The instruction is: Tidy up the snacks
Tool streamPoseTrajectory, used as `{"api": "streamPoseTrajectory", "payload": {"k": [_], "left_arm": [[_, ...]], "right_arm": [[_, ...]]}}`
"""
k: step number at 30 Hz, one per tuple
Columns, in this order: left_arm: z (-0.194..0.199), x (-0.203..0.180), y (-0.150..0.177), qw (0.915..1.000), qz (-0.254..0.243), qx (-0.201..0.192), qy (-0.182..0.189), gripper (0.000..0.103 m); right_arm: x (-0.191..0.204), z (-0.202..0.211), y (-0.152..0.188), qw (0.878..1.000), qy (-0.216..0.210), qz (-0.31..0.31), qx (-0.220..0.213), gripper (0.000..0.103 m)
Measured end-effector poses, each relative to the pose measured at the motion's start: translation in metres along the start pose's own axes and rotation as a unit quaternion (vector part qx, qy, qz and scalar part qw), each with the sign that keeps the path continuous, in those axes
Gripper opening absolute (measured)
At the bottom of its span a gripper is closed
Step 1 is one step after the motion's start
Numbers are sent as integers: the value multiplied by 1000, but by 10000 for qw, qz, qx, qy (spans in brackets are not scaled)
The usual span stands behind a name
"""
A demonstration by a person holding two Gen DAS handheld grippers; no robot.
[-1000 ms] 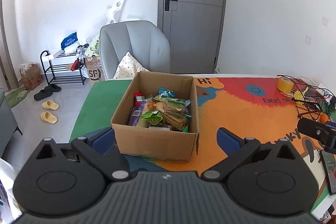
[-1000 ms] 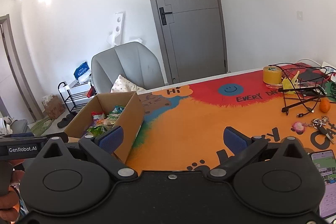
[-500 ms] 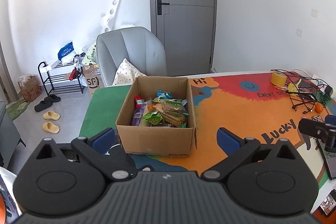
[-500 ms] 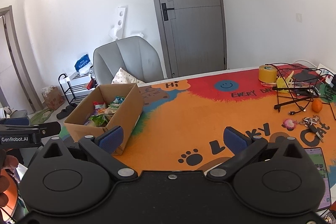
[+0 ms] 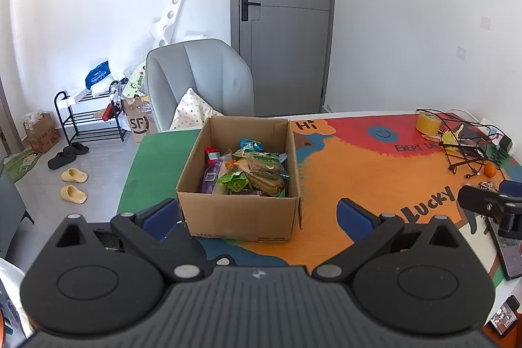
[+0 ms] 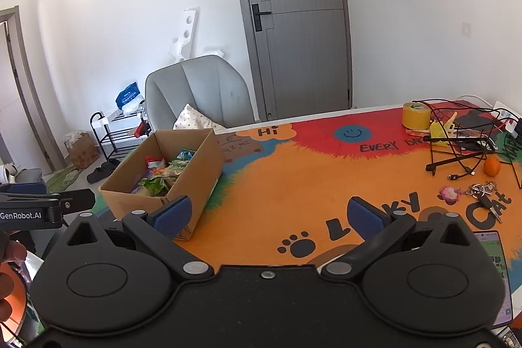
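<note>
An open cardboard box [image 5: 241, 217] stands on the colourful table mat, holding several snack packets [image 5: 251, 172]. In the right wrist view the box [image 6: 192, 172] is at the left with the snacks [image 6: 163, 175] inside. My left gripper [image 5: 257, 214] is open and empty, held back from the box's near wall. My right gripper [image 6: 267, 216] is open and empty, above the orange part of the mat to the right of the box. Each gripper shows at the edge of the other's view.
A grey chair [image 5: 199, 80] stands behind the table. At the right end lie a tape roll [image 6: 416, 114], a wire rack with cables [image 6: 463, 139], an orange [image 6: 491, 167], keys [image 6: 483, 191] and a phone [image 6: 496, 269]. A shoe rack [image 5: 88, 116] and slippers stand on the floor at left.
Both grippers have drawn back and up from the table, so the box looks smaller and farther. Both stay open and empty.
</note>
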State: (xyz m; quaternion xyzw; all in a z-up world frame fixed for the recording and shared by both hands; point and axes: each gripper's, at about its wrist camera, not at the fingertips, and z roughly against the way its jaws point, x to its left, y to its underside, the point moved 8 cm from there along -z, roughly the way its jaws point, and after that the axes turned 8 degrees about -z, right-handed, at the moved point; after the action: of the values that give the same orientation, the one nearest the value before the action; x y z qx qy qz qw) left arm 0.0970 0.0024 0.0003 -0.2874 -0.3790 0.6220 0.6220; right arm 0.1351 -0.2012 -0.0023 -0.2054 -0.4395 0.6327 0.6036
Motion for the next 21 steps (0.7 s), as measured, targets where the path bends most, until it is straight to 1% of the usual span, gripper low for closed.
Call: {"api": "streamPoseTrajectory", "payload": {"k": [4, 21], "left_arm": [[0, 0, 1, 10000, 42, 23, 52, 103], [-1, 1, 1, 10000, 26, 44, 34, 103]], "right_arm": [[0, 0, 0, 10000, -1, 2, 5, 103], [2, -2, 2, 10000, 9, 11, 50, 103]]}}
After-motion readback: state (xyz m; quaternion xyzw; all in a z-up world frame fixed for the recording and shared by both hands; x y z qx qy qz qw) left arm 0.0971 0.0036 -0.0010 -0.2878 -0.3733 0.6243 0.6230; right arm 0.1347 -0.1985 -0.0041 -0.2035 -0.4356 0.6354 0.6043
